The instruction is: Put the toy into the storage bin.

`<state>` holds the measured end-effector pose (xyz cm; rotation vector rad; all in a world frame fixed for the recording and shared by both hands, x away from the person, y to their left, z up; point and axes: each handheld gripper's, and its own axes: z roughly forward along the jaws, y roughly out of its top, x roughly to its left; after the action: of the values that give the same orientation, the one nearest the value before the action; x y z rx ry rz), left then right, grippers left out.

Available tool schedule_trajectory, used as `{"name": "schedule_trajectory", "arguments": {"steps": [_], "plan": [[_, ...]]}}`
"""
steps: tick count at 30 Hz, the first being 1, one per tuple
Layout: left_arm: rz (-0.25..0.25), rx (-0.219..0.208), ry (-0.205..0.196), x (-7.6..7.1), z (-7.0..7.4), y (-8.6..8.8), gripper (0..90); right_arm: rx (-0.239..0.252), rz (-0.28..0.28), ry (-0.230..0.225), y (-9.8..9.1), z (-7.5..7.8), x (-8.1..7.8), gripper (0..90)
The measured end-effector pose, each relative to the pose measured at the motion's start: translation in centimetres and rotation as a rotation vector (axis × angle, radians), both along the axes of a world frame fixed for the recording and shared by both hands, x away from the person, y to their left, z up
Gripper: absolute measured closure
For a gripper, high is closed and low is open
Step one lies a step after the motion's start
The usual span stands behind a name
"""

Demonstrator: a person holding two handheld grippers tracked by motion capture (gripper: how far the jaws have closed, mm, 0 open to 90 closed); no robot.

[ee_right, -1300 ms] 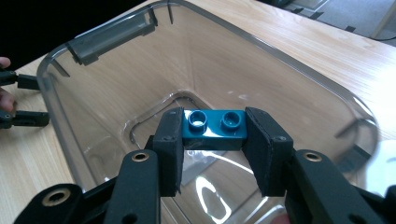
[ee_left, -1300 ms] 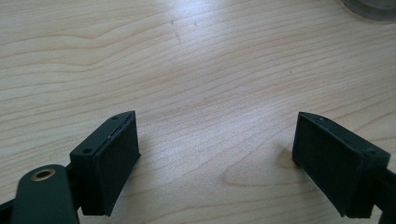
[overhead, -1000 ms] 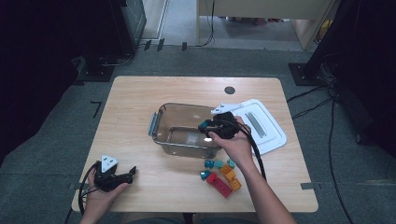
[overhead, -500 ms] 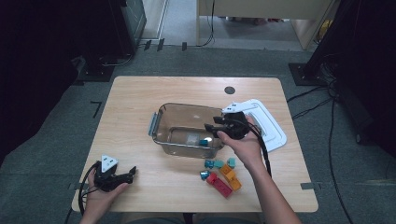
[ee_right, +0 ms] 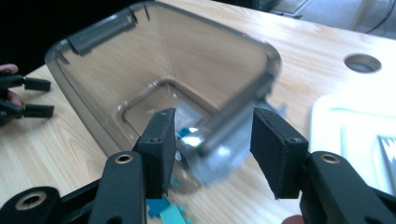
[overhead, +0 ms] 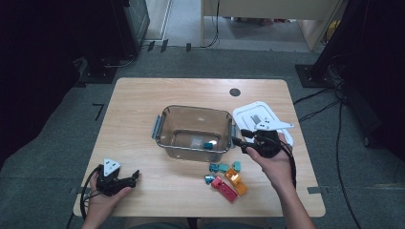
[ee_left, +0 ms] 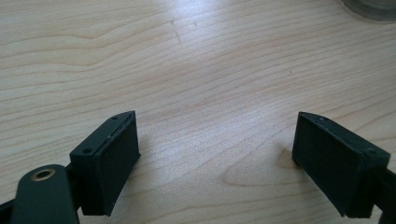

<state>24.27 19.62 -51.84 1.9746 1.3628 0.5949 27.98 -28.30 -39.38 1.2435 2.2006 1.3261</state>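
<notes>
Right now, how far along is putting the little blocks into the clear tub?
Barely started. Done: one teal block lies in the clear tub. In hand: nothing; the right gripper has just opened and sits empty at the tub's right end, while the left gripper rests open on the table. Left: the teal, orange and red blocks in front of the tub, and perhaps the white lid.

Both tongs were black, the left tongs (overhead: 136, 175) and right tongs (overhead: 238, 137) each topped by a grey three-cornered plate, brass-ringed screws at the jaws, black cables trailing.
</notes>
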Motion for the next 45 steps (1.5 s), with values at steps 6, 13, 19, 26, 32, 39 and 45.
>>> {"name": "schedule_trajectory", "arguments": {"steps": [6, 13, 19, 26, 32, 39, 45], "plan": [[-0.001, 0.001, 0.001, 0.0, 0.0, 0.0, 14.5, 0.014, -0.039, 0.012, -1.7, -1.5, -1.5, 51.1], [-0.001, 0.002, 0.001, 0.0, 0.0, 0.0, 14.6, 0.017, -0.059, 0.050, -2.6, -4.2, -2.3, 50.6], [-0.001, 0.001, 0.001, 0.0, 0.0, 0.0, 14.6, 0.012, -0.064, 0.086, -2.7, -7.0, -2.3, 50.6], [-0.001, 0.001, 0.001, 0.0, 0.0, 0.0, 14.6, -0.020, -0.069, 0.119, -2.3, -9.4, -2.1, 50.6], [-0.001, 0.001, 0.001, 0.0, 0.0, 0.0, 14.6, -0.038, -0.049, 0.134, -1.7, -10.4, -2.1, 50.3], [-0.001, 0.001, 0.000, 0.0, 0.0, 0.0, 14.6, -0.051, -0.026, 0.157, -1.3, -11.3, -2.3, 49.6], [-0.001, 0.001, 0.001, 0.0, 0.0, 0.0, 14.6, -0.061, -0.003, 0.159, -0.9, -11.6, -2.4, 47.0]]}}
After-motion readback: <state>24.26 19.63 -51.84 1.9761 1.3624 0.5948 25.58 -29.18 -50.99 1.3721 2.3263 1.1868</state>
